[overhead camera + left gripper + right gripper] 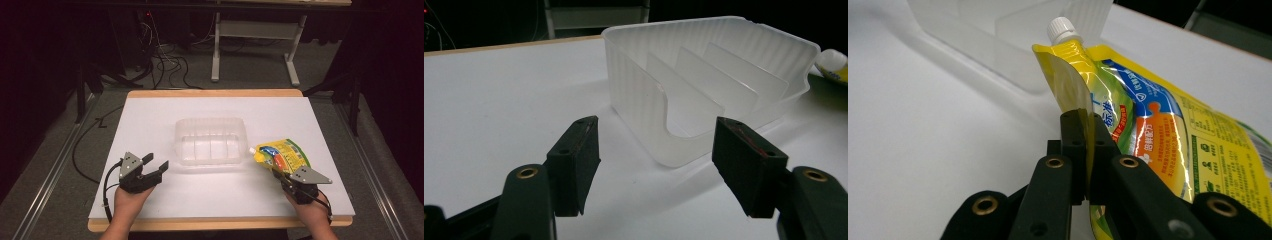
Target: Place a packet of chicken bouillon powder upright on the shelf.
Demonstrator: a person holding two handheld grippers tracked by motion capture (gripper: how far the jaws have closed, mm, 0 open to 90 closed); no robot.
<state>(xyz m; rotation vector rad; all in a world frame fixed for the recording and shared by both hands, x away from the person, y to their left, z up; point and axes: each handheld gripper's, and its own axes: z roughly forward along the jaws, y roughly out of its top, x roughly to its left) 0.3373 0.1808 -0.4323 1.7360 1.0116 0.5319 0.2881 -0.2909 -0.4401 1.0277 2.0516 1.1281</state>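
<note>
A: Right gripper (1087, 150), right gripper view: the two jaws are clenched on the side seam of a yellow spouted pouch (1148, 125). Why the edge and not the belly?

B: My guess is that the flat seam gives the pads something thin to pinch, so the soft body is not squeezed. From above, the pouch (281, 155) sits tilted at the right gripper (289, 176), its white cap (252, 150) pointing toward the clear plastic bin (211, 141), just beside the bin's right end.

A: So the cap leads toward the bin?

B: It looks that way; I judge the pouch is meant to go into one of the slots. The left gripper (156, 165) is released, jaws wide apart with nothing between them, close to the bin's left end. In the left gripper view the left gripper (656, 165) faces the low cut-out of the bin (704, 95), perhaps ready to steady it.

A: Count, please.

B: One pouch, one cap, one bin, two grippers. Three upright dividers (731, 67) inside the bin, hence four slots. All rests on one white table (150, 115).
</note>
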